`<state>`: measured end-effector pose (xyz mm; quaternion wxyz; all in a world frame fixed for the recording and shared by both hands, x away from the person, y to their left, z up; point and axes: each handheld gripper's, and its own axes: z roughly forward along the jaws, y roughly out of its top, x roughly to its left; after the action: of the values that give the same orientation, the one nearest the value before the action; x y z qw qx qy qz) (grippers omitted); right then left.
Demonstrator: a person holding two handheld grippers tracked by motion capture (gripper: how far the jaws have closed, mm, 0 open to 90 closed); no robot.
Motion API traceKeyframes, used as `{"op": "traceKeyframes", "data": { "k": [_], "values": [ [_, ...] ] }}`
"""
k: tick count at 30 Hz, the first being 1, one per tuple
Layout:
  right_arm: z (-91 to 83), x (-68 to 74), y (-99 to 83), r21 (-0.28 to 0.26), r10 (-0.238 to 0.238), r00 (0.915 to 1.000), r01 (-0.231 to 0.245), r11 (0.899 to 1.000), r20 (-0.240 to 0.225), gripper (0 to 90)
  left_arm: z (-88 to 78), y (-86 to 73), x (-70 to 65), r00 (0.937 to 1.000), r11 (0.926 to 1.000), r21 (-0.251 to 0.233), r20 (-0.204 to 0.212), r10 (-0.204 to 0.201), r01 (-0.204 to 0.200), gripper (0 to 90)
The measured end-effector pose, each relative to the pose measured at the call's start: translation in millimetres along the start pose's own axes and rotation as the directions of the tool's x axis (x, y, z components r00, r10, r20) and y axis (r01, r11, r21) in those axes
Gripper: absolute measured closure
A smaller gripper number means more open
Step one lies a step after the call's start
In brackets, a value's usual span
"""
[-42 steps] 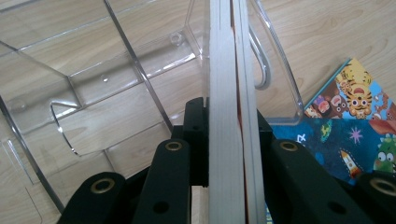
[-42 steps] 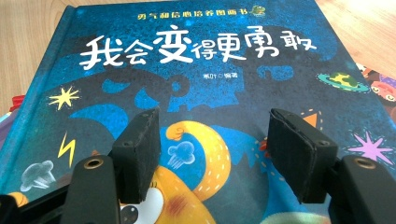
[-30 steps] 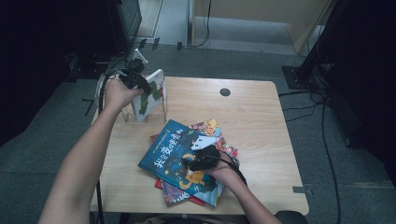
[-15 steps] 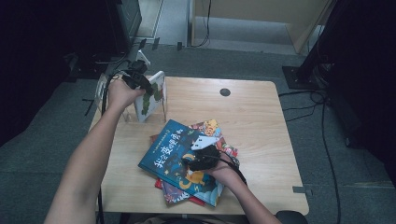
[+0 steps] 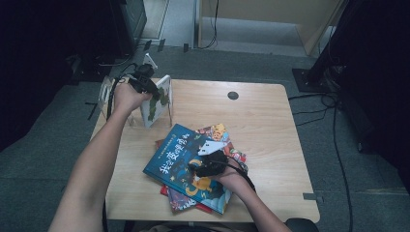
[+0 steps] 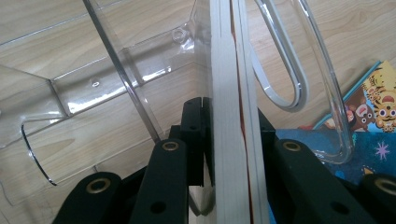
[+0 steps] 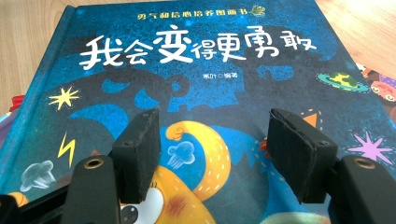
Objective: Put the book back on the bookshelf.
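I have the left gripper [image 5: 153,90] at about 10 o'clock on the surface [image 5: 270,125], its jaws clamped on the top edge of an upright picture book [image 6: 231,116] standing inside the clear acrylic book holder [image 6: 107,88]. The pads press both covers, though the jaws have just been easing apart a little. To finish this step well, I should seat the book's bottom edge on the holder's floor, upright against the divider, before letting go, then lift straight up. The right gripper [image 7: 212,154] stands wide with nothing between its pads, resting over the blue picture book [image 5: 186,166] topping the pile at 6 o'clock.
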<state>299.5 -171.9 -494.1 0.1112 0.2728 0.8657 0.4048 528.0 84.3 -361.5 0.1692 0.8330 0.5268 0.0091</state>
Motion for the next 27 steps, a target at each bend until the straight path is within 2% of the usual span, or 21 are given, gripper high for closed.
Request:
{"op": "traceKeyframes", "data": {
  "k": [27],
  "values": [
    [0.0,-0.2,0.0,0.000,0.001,1.0000,-0.001,1.000,0.000,35.5,6.4,2.0,-1.8,0.9999,0.9991,0.042,-0.016,0.003,-0.002,75.0]
  ]
}}
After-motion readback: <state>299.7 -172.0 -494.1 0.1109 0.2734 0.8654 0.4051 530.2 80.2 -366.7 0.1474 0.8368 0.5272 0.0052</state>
